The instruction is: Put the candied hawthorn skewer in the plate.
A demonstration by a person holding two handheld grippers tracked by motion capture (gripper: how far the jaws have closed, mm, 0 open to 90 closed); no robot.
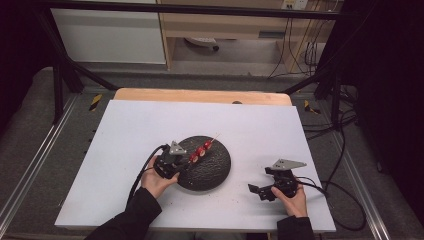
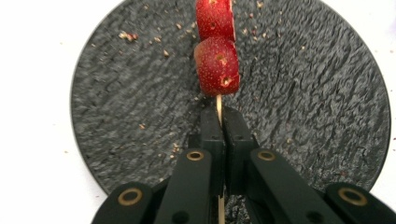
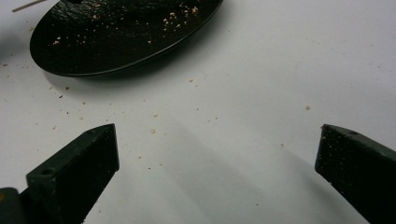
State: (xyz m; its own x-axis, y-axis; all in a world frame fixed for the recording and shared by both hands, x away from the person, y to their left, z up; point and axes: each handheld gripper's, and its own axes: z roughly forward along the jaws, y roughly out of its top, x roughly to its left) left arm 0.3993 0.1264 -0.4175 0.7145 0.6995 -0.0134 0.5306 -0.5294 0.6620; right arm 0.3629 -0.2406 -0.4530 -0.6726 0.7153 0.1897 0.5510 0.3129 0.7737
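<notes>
I see a white table point(image 1: 125, 150) on a black frame, grey floor around, cables at upper right. One dark round plate point(image 1: 212, 170) sits centre frame. My left gripper point(image 2: 219, 116) is clamped on one skewer point(image 2: 218, 103) bearing three red fruits point(image 1: 201, 150) above the plate. My right gripper point(image 3: 215, 154), lower right, gapes wide over crumbs point(image 3: 152, 131).

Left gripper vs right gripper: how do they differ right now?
The left gripper is shut on the skewer of red fruit, over the black plate. The right gripper is wide open, holding nothing, over the bare white table beside the plate. Both are hand-held, with black fingers.
</notes>
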